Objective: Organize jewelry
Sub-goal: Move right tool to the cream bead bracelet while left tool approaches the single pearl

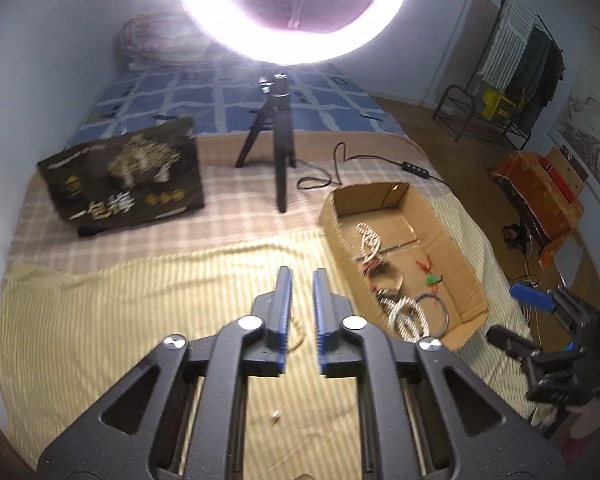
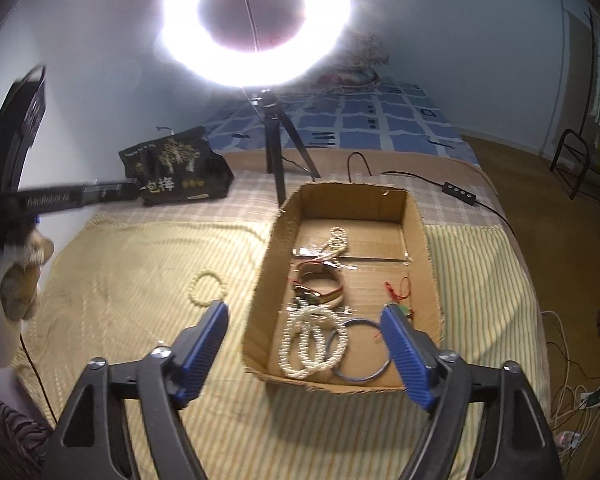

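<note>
A cardboard box (image 2: 414, 216) lies on the striped yellow cloth and holds jewelry: a pearl necklace (image 2: 312, 340), a blue ring bangle (image 2: 364, 376), a wide tan bangle (image 2: 320, 284), a second pearl strand (image 2: 338, 240) and a red cord piece (image 2: 396, 292). A pale bead bracelet (image 2: 206, 290) lies on the cloth left of the box. My right gripper (image 2: 304, 344) is wide open and empty, above the box's near end. My left gripper (image 1: 302, 308) has a narrow gap and holds nothing; a faint bracelet loop (image 1: 296, 332) shows on the cloth behind its fingers. The box (image 1: 452, 232) is to its right.
A ring light on a black tripod (image 2: 278, 152) stands behind the box, its cable and switch (image 2: 458, 192) trailing right. A dark printed bag (image 2: 176, 172) lies at the back left. The bed edge drops to the floor on the right (image 2: 540, 280).
</note>
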The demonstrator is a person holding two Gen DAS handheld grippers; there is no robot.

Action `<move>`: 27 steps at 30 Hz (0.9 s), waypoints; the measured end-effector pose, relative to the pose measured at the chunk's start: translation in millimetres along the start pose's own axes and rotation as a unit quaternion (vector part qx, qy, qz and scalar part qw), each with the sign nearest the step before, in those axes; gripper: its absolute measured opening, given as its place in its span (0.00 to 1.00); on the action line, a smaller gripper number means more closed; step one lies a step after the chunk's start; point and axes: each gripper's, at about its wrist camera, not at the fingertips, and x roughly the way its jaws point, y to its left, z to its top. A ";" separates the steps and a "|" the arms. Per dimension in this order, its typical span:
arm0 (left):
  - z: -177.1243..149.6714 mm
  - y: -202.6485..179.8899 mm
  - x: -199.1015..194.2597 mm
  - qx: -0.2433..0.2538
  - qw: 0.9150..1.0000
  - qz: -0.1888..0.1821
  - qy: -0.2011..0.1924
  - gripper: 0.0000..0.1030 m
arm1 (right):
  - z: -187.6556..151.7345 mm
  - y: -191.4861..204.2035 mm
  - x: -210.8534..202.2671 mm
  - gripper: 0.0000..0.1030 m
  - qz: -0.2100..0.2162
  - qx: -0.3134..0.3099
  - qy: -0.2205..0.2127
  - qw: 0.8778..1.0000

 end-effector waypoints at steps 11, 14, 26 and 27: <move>-68.7 30.5 -31.8 -0.018 1.000 -0.006 0.019 0.23 | -2.7 25.3 12.6 0.91 0.043 0.041 0.037 0.998; -88.1 34.4 -30.0 -0.015 0.999 -0.006 0.031 0.23 | 1.5 31.1 15.1 0.91 0.059 0.058 0.036 0.996; -130.8 19.6 -2.2 0.032 0.997 -0.007 0.066 0.23 | 19.5 80.0 63.4 0.68 0.088 0.024 0.060 0.994; -132.1 19.1 -0.3 0.032 0.997 -0.009 0.067 0.23 | 20.2 82.5 69.6 0.65 0.092 0.022 0.066 0.993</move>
